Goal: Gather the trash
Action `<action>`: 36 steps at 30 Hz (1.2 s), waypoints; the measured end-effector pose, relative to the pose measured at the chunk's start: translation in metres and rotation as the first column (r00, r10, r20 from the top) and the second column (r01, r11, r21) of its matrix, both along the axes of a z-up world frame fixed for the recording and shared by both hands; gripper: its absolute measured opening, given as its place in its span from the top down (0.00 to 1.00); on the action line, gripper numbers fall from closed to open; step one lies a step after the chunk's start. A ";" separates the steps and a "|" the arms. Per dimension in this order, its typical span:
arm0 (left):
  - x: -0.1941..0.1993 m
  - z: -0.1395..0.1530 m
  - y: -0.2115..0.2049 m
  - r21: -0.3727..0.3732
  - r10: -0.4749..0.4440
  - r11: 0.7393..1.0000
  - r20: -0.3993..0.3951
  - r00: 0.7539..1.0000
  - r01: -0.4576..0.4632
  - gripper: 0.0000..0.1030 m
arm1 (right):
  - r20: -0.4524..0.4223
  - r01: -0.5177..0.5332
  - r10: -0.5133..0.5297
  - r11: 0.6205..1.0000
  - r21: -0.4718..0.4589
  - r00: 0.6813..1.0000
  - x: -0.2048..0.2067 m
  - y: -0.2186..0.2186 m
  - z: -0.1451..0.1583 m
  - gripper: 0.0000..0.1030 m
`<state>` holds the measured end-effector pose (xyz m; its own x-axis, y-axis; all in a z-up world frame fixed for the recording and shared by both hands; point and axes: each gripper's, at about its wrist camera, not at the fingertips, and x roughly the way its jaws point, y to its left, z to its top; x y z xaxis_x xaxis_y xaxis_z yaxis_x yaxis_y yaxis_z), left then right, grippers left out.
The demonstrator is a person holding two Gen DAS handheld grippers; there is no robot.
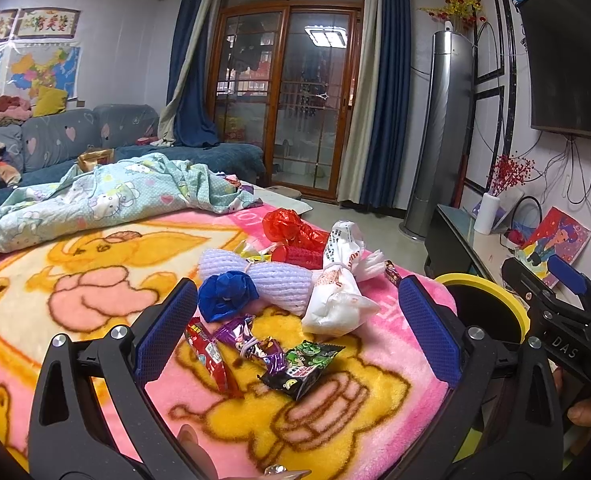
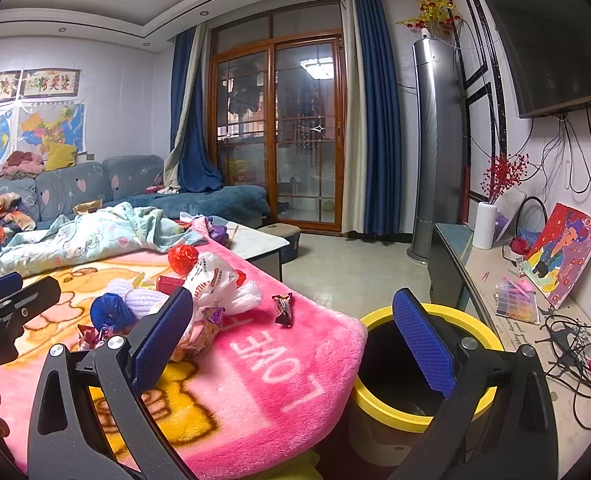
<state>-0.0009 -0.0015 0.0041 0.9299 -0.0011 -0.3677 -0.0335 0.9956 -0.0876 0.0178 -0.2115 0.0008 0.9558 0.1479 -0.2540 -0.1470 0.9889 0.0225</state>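
Trash lies in a loose heap on the pink blanket (image 1: 395, 344) in front of us: a white plastic bag (image 1: 337, 292) knotted at its middle, a white foam net (image 1: 275, 280) tied like a bow, a crumpled blue wrapper (image 1: 223, 294) just beside it, and a red plastic bag (image 1: 291, 228) further back. Nearer to us sit three flat snack wrappers, a red one (image 1: 209, 354), a purple one (image 1: 251, 340) and a black-and-green one (image 1: 299, 368), touching or overlapping. One small brown candy wrapper (image 2: 283, 310) lies apart, toward the blanket's edge.

Our left gripper (image 1: 295, 332) hangs over the flat wrappers, its blue pads spread wide with nothing between them. Our right gripper (image 2: 291, 340) is likewise spread and empty, one pad over the heap and the other over the bin.

That yellow-rimmed bin (image 2: 375, 320) stands just beside the blanket's edge; its inside is dark, and we cannot tell what it holds.

Behind the heap a pale patterned quilt (image 1: 107, 196) lies bunched up.
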 end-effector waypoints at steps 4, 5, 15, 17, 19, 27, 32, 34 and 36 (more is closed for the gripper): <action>0.000 -0.001 0.001 -0.002 0.001 1.000 0.002 1.000 -0.001 0.10 | 0.000 0.000 0.000 1.000 -0.001 1.000 0.000 0.001 0.000 0.06; 0.000 0.000 0.000 -0.002 0.001 1.000 0.002 1.000 -0.001 0.10 | -0.001 0.002 -0.002 1.000 -0.002 1.000 0.000 0.001 0.000 0.06; -0.001 0.000 0.001 -0.002 0.000 1.000 0.003 1.000 0.000 0.10 | -0.001 -0.004 0.004 1.000 -0.008 1.000 -0.002 0.005 0.000 0.06; -0.001 0.000 0.001 -0.003 0.001 1.000 0.001 1.000 -0.001 0.10 | -0.002 -0.004 0.004 1.000 -0.008 1.000 -0.002 0.005 0.000 0.06; 0.001 0.002 0.002 -0.005 -0.001 1.000 0.001 1.000 0.001 0.10 | -0.002 -0.003 0.003 1.000 -0.008 1.000 -0.002 0.005 0.000 0.06; 0.001 0.004 0.001 -0.006 -0.004 1.000 -0.004 1.000 0.004 0.10 | -0.002 -0.037 0.036 0.999 -0.021 0.999 -0.002 0.011 -0.001 0.06; 0.003 -0.006 0.014 -0.039 0.024 0.999 -0.016 1.000 -0.025 0.10 | 0.003 -0.126 0.126 0.991 -0.049 0.992 -0.003 0.027 0.001 0.06; 0.004 -0.007 0.021 -0.056 0.038 0.998 -0.021 0.999 -0.039 0.10 | 0.006 -0.158 0.159 0.986 -0.058 0.987 -0.003 0.034 0.002 0.06; 0.003 -0.008 0.026 -0.064 0.052 0.997 -0.022 0.998 -0.053 0.10 | 0.003 -0.189 0.189 0.980 -0.064 0.982 -0.003 0.043 0.002 0.06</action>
